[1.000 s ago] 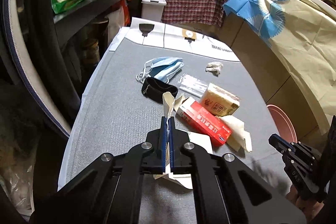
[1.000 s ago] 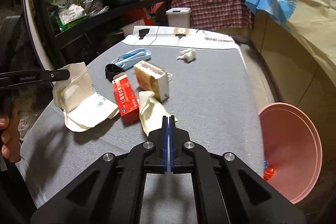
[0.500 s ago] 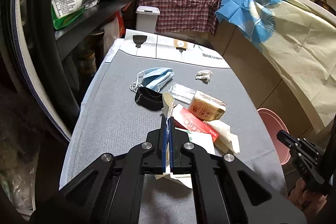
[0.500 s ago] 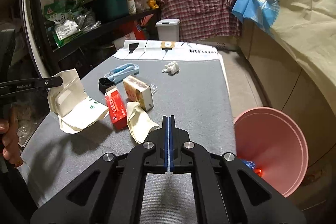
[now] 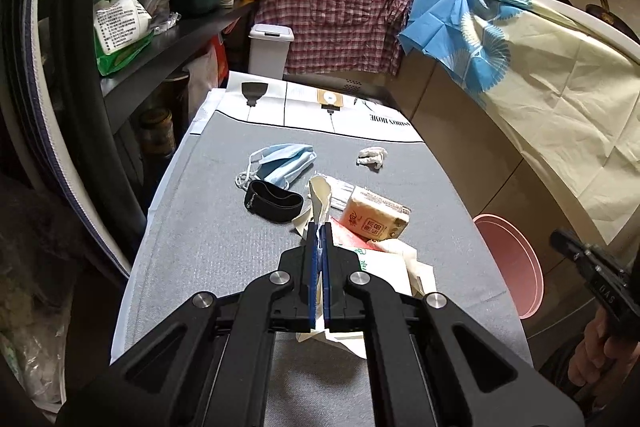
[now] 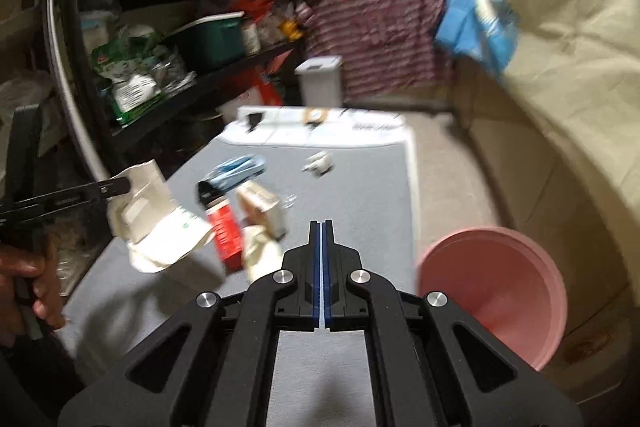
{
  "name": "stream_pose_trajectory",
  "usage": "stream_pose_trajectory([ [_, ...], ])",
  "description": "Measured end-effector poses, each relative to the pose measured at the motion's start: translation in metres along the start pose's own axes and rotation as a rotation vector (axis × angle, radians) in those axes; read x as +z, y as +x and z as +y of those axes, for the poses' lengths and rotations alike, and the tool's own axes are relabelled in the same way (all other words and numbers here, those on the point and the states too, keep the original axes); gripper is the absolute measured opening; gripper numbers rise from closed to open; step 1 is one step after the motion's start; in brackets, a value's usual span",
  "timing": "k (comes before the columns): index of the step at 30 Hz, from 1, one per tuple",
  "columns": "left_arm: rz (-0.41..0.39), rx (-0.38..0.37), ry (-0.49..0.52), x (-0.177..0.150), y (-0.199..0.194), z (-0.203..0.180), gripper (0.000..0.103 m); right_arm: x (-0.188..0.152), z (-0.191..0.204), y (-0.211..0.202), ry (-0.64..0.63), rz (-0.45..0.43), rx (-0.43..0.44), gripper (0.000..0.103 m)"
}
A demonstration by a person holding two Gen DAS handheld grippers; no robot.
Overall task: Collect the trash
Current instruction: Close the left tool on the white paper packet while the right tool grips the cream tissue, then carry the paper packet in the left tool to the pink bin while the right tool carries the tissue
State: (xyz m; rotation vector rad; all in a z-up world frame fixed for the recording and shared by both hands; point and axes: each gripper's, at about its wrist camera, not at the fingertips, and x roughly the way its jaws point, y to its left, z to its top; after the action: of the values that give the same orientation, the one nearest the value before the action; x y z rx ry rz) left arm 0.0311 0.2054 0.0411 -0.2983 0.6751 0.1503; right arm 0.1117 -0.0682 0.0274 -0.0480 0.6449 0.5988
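My left gripper (image 5: 320, 227) is shut on a cream paper bag (image 5: 384, 267) with green print, and the bag hangs from it just above the grey table (image 5: 208, 247). In the right wrist view the left gripper (image 6: 124, 185) holds that bag (image 6: 160, 223) at the left. Above the table's near right part, my right gripper (image 6: 322, 225) has its jaws just starting to open, a thin slit with nothing between them. Trash lies mid-table: a blue face mask (image 5: 286, 163), a black band (image 5: 274, 201), a red box (image 5: 348, 235), a tan packet (image 5: 374, 219) and a crumpled tissue (image 5: 372, 157).
A pink bin (image 6: 500, 287) stands on the floor right of the table, below its edge. Dark shelves (image 5: 160, 43) full of goods run along the left side. A white lidded bin (image 5: 270, 49) and a cloth-draped counter (image 5: 560, 87) close off the back and right.
Both grippers have risen and drawn back from the table. The paper bag has come up off the cloth with the left gripper. The right wrist view is now motion-blurred.
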Motion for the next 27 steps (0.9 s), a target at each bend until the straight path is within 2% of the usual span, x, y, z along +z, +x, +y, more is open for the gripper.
stream_pose_trajectory([
  [3, -0.003, 0.023, -0.013, 0.001, -0.003, 0.003, 0.002, -0.006, 0.014, 0.017, -0.019, 0.028, 0.041, 0.013],
  [4, -0.005, 0.030, -0.019, 0.002, -0.005, 0.005, 0.002, -0.008, 0.020, 0.024, -0.028, 0.038, 0.053, 0.025],
  [5, -0.006, 0.035, -0.021, 0.002, -0.006, 0.006, 0.002, -0.010, 0.026, 0.033, -0.038, 0.048, 0.056, 0.032],
  [13, -0.021, 0.062, -0.040, 0.006, -0.012, 0.019, 0.002, -0.026, 0.061, 0.090, -0.095, 0.130, 0.082, 0.032],
  [18, -0.022, 0.062, -0.050, 0.007, -0.011, 0.023, 0.002, -0.035, 0.067, 0.114, -0.114, 0.178, 0.076, 0.029],
  [19, -0.022, 0.062, -0.052, 0.008, -0.010, 0.024, 0.002, -0.038, 0.068, 0.118, -0.122, 0.187, 0.071, 0.025],
  [22, -0.021, 0.061, -0.060, 0.008, -0.009, 0.025, 0.001, -0.042, 0.071, 0.124, -0.149, 0.210, 0.051, 0.002],
  [27, -0.025, 0.053, -0.059, 0.009, -0.009, 0.024, 0.002, -0.036, 0.063, 0.105, -0.120, 0.161, 0.036, 0.001],
])
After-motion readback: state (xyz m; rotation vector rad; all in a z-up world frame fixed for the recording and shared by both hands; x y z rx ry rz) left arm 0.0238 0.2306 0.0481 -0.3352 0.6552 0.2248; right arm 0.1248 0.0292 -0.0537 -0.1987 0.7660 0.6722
